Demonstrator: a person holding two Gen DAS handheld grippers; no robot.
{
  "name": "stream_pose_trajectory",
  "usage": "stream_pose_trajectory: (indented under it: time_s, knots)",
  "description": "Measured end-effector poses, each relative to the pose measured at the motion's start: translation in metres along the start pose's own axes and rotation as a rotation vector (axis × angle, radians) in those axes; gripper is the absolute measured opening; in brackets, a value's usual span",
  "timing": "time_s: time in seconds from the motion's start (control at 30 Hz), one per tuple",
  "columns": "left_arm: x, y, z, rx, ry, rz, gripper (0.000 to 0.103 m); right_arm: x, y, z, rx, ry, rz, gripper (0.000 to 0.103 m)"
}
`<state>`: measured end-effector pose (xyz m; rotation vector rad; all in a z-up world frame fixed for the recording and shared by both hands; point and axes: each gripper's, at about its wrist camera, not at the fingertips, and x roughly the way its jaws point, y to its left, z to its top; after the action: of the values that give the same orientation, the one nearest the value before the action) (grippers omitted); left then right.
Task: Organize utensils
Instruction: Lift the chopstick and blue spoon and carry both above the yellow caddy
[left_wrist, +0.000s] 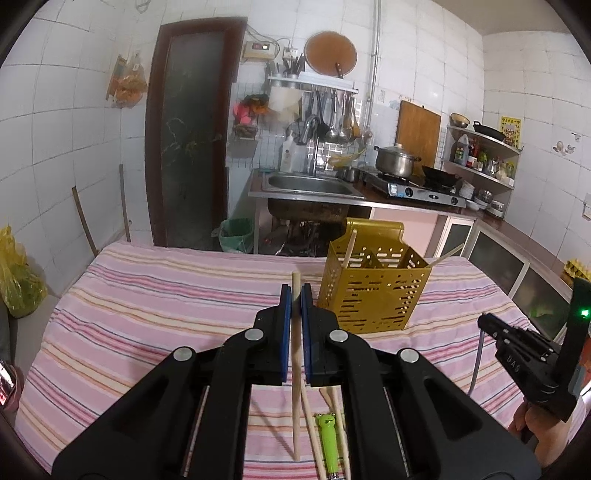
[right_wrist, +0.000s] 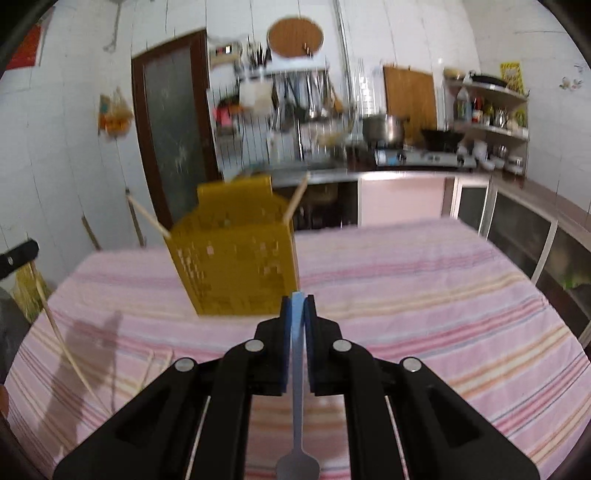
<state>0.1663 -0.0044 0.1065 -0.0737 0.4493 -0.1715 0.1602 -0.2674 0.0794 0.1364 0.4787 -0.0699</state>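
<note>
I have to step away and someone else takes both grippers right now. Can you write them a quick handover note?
Left gripper: shut on a wooden chopstick, held above the striped tablecloth.
Right gripper: shut on a blue-handled spoon, bowl hanging down.
Yellow utensil caddy: upright on the table, two chopsticks already in it.
Left to do: drop in both held pieces, then the loose chopsticks and green frog-handled utensil lying near you.

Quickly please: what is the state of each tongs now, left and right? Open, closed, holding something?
Left tongs: closed on a wooden chopstick.
Right tongs: closed on the blue handle of a spoon, bowl end hanging toward the camera.
</note>
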Motion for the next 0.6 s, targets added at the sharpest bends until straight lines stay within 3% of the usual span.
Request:
stream_pose_trajectory:
  time_s: [0.2, 0.6]
  knots:
    - [0.000, -0.004, 0.007, 0.002, -0.020, 0.000, 0.004, -0.011, -0.002, 0.014, 0.017, -0.124, -0.002, 0.007]
    - [-0.001, -0.022, 0.025, 0.033, -0.071, -0.015, 0.004, -0.021, -0.001, 0.029, 0.012, -0.197, 0.006, 0.007]
